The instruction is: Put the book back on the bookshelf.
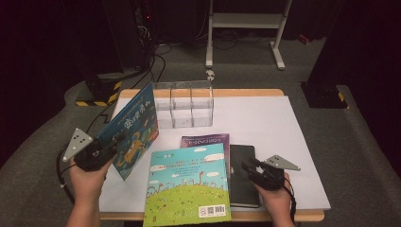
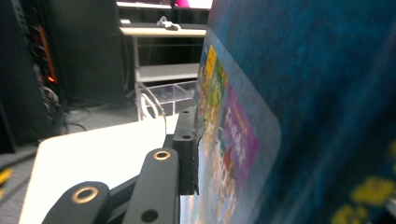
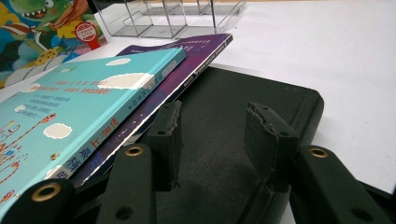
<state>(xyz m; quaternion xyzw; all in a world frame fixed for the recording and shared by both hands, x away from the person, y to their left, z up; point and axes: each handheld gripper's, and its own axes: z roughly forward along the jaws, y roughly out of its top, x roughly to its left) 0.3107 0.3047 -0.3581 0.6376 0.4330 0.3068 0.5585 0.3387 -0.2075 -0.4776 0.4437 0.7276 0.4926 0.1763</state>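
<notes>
My left gripper [image 1: 111,144] is shut on a blue picture book [image 1: 135,127], which stands tilted up over the table's left side. In the left gripper view one finger [image 2: 186,149] presses on the book's cover [image 2: 289,93]; the other jaw is hidden behind it. My right gripper [image 1: 249,165] is open, and its jaws [image 3: 219,121] hover low over a black notebook [image 3: 261,93] with nothing between them. Left of the notebook [image 1: 243,194] lies a light blue and green book [image 1: 187,184] on top of a purple book [image 1: 205,140].
A clear acrylic divider rack [image 1: 184,106] stands at the back of the white table mat [image 1: 265,123]. The mat's right half is bare. Behind the table are a white frame [image 1: 246,21] and dark equipment with cables on the floor.
</notes>
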